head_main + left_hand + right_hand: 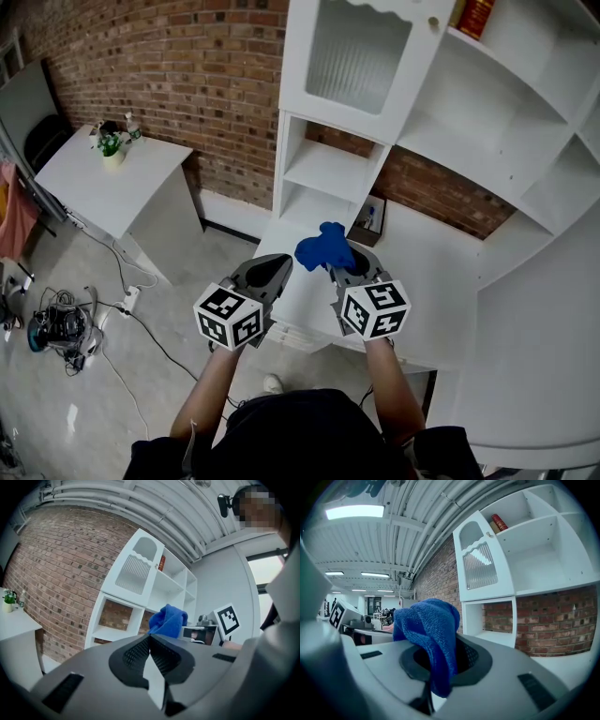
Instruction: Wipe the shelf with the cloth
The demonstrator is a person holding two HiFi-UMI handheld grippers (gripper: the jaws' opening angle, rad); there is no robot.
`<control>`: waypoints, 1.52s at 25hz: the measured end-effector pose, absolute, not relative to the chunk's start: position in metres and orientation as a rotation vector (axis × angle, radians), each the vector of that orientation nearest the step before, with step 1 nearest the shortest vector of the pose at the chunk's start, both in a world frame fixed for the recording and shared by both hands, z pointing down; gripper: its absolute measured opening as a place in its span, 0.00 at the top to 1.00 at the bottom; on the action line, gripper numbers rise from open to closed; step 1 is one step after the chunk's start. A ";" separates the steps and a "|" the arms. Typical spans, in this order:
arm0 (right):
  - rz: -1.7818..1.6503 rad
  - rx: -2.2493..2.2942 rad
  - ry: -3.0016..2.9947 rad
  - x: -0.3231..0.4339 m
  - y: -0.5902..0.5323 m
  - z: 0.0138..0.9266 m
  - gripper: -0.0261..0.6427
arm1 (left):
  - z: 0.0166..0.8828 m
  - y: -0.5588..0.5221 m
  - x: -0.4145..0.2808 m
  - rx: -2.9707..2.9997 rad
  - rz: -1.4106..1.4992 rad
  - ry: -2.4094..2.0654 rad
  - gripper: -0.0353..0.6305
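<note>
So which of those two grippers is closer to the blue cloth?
The right. The right gripper is clamped on the blue cloth, which bunches above its jaws; the left gripper, shut and empty, sits just left of it.

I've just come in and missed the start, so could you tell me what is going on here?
A person stands at a white shelf unit with a gripper in each hand. The right gripper is clamped on a bunched blue cloth, held in the air short of the shelves. The left gripper is beside it, jaws together and empty. No wiping is under way yet.
</note>
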State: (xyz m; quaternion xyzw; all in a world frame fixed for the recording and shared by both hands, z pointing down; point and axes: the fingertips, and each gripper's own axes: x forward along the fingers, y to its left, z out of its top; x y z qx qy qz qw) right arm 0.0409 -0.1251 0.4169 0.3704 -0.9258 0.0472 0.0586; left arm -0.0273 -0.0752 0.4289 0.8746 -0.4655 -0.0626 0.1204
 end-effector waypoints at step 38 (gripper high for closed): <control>0.142 1.042 -2.891 0.016 -0.231 0.410 0.87 | 0.434 -0.168 -0.021 2.561 -0.104 -1.374 0.92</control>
